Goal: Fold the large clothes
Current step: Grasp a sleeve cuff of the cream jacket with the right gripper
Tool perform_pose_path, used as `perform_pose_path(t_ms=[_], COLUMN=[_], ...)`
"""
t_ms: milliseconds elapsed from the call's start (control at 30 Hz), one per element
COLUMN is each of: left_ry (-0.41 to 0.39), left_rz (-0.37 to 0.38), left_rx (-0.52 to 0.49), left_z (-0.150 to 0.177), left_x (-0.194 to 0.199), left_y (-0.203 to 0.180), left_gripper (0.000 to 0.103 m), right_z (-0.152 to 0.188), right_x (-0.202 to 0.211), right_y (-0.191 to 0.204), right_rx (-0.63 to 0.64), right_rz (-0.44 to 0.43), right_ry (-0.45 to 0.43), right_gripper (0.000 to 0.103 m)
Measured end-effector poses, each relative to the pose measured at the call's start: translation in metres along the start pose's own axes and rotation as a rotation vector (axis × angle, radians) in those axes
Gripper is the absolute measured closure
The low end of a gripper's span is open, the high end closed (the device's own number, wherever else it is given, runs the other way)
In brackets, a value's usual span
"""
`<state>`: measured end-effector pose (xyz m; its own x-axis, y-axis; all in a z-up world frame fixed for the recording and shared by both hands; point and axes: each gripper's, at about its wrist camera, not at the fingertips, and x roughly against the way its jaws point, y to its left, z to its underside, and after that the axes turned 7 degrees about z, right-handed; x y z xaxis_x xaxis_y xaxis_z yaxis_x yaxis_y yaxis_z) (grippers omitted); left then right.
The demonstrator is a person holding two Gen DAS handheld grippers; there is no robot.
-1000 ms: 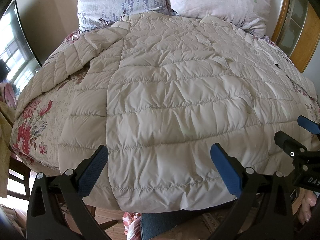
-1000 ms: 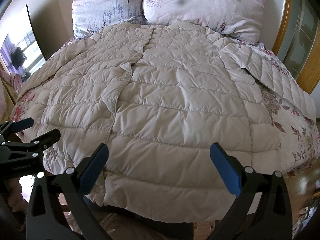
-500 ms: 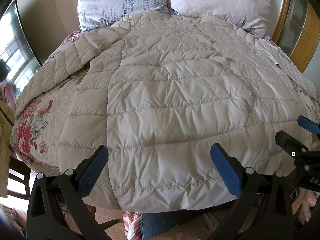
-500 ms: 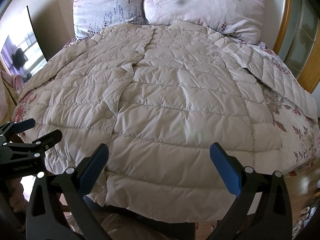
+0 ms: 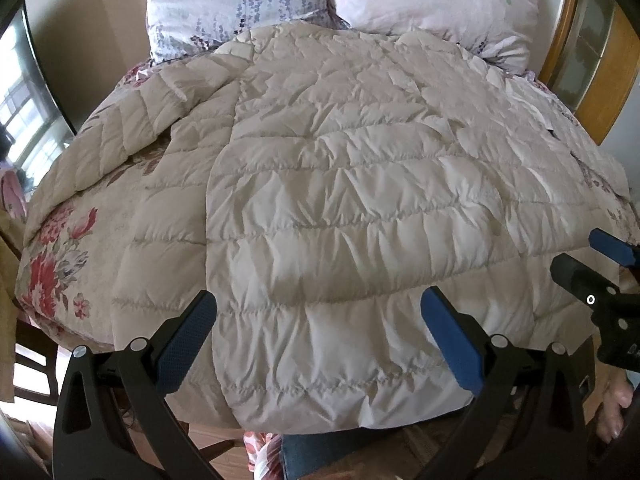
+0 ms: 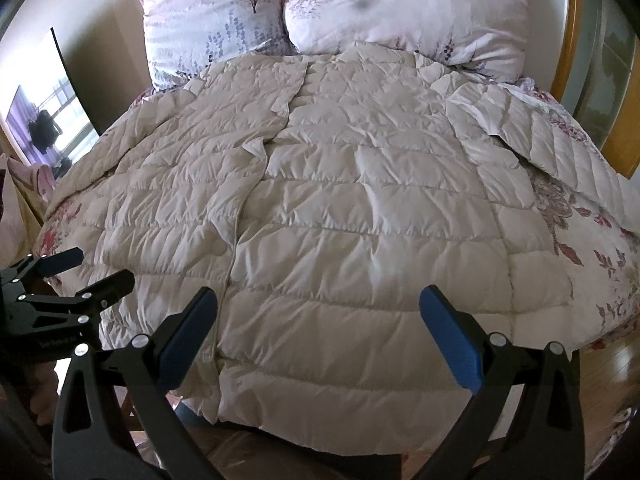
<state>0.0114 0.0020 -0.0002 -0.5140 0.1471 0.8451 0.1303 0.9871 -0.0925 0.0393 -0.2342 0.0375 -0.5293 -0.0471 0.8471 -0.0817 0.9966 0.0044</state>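
Beige quilted coat covers the bed, hem cut off below; left tongs and right tongs gape wide, empty.

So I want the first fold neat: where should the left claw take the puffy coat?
Probably the left sleeve, which lies spread out over the floral bedspread, apart from the coat body. Come from the bed's left side with the open left claw, pinching the thin sleeve edge near its end so that it can swing across the front.
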Motion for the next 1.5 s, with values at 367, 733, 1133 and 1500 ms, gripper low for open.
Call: perform_pose_path(t_ms=[367,733,1133,1500], left_ry=[-0.046,-0.183,-0.289,-0.274], left_rz=[0.043,0.144,0.150,0.214], left_rx=[0.018,0.134,0.161,0.141], left_z=[-0.021,-0.060,-0.098,-0.123], left_x=[0.004,0.006,-0.004,-0.019], left_y=[0.011,0.043,0.070,0.074], left_gripper=[0.001,0.001,0.001,0.001], right_z=[-0.021,-0.038,0.031,0.030], right_x=[-0.011,-0.026,-0.034,-0.050], right_y=[-0.032,-0.189,-0.377,-0.424], right_rx=[-0.134,-0.685,-1.357,-1.401], right_rz=[-0.206,-0.055,0.172,0.228], right_ry=[-0.051,-0.129,-0.194,-0.217], right_gripper=[0.002,0.013,0.056,0.084])
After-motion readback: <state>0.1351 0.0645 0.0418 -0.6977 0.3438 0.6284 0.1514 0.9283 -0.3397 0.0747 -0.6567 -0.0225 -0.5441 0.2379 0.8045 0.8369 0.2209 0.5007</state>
